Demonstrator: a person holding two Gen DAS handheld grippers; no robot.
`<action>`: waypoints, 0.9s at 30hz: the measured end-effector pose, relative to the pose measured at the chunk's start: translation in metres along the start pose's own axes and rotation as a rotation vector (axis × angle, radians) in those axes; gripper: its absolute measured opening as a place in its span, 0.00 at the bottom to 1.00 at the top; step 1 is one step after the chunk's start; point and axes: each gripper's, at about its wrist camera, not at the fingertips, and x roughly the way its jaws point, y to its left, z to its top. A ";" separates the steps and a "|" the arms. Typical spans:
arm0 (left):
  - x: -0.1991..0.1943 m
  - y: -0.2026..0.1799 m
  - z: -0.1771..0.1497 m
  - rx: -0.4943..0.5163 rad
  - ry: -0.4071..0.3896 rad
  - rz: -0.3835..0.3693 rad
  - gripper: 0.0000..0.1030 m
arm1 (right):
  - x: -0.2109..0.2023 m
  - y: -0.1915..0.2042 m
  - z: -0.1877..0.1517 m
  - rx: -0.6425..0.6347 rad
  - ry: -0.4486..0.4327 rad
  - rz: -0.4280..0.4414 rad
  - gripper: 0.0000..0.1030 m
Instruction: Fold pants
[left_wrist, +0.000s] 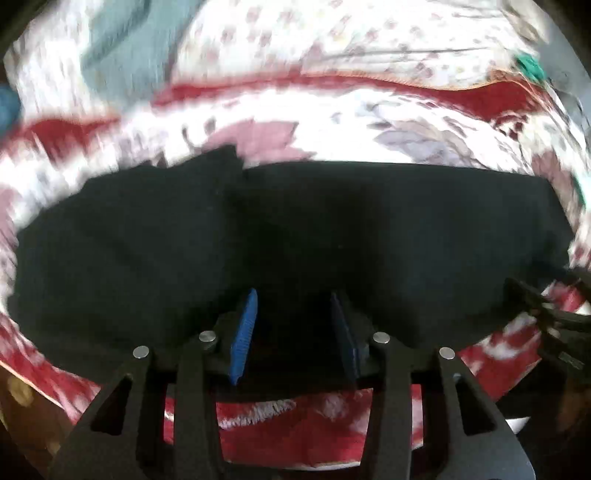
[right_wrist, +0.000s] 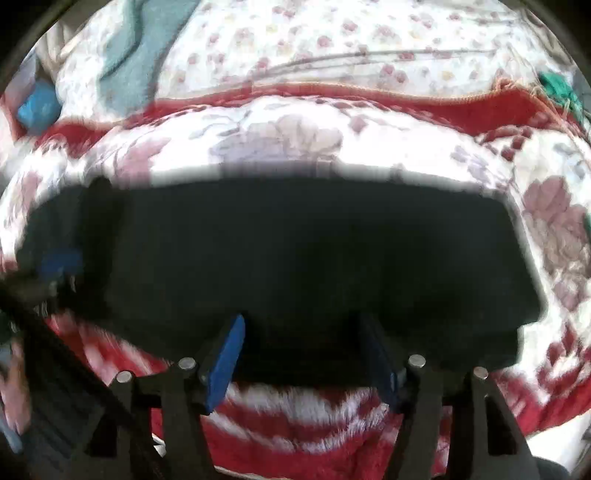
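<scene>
Left gripper (left_wrist: 295, 328) — blue pads (left_wrist: 243, 336) spread apart, the near edge of the black pants (left_wrist: 295, 229) lying between them, not pinched. Right gripper (right_wrist: 306, 350) — pads likewise apart over the same near edge, nothing clamped. Pants: dark band stretched left to right across a red-and-white floral blanket (right_wrist: 295, 417). Beyond it, a pale flowered sheet (right_wrist: 314, 40); teal cloth (right_wrist: 136, 62) at upper left. Both views are motion-blurred.
</scene>
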 end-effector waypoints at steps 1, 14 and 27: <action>-0.002 -0.003 -0.004 0.011 -0.005 0.017 0.40 | -0.003 0.004 -0.007 -0.023 0.011 -0.005 0.65; -0.004 -0.042 0.011 -0.075 -0.106 -0.113 0.44 | -0.016 -0.103 -0.013 0.244 0.079 0.108 0.61; -0.003 -0.035 0.003 -0.089 -0.155 -0.155 0.46 | -0.045 -0.219 -0.082 0.892 -0.154 0.466 0.54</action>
